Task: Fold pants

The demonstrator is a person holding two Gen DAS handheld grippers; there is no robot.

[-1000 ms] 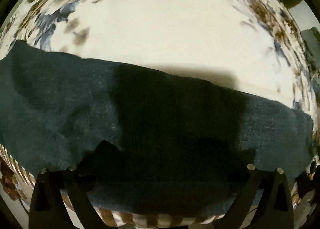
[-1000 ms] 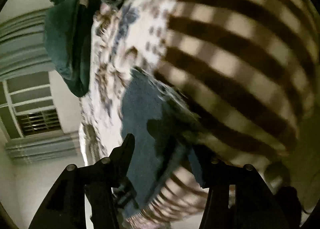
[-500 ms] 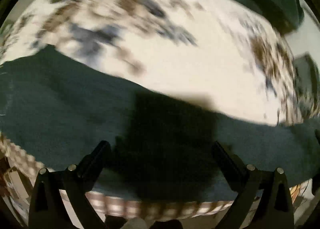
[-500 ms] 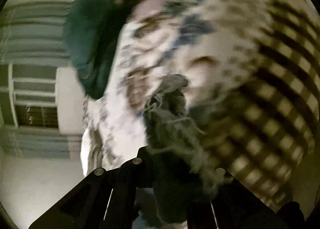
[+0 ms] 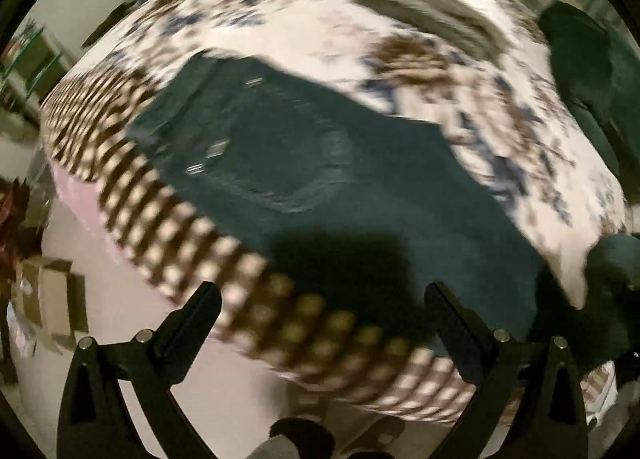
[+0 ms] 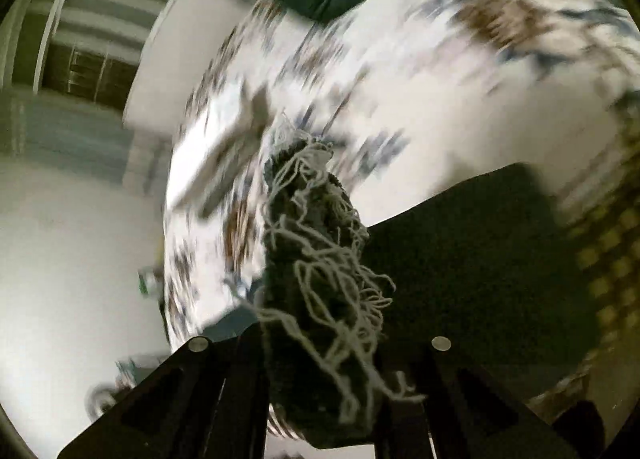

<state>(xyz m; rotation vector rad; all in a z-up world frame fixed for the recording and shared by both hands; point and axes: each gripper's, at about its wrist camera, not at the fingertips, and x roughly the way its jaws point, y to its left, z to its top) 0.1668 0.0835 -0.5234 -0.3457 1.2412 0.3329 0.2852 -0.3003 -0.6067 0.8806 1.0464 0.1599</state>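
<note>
With the frayed hem [image 6: 320, 259] clamped tight in my right claw [image 6: 320, 343], I'm carrying this leg end up and over, and the pale loose threads are spilling out in front of the lens. Jaws pinched right down on the cloth, nothing slack there. My left claw [image 5: 322, 303] is a different story: fingers spread wide, nothing between them, hanging over the near edge of the bed [image 5: 360, 43]. Below it the pants [image 5: 328, 179] lie flat across the floral sheet, dark denim, waist end up toward the left of the left view with the pocket stitching showing, the leg running down to the lower right. To do this fold well, I reckon I want to keep the hem high enough that the leg doesn't drag and bunch, bring it toward the waistband, and lay it down square so the edges line up. My empty left could pin the fold line or take the other corner of the hem; one pinch point alone will likely let the cloth twist. Pose now: left pointing steeply down at the bed edge, right angled down more gently and rolled over, so the room sits tilted in its view
</note>
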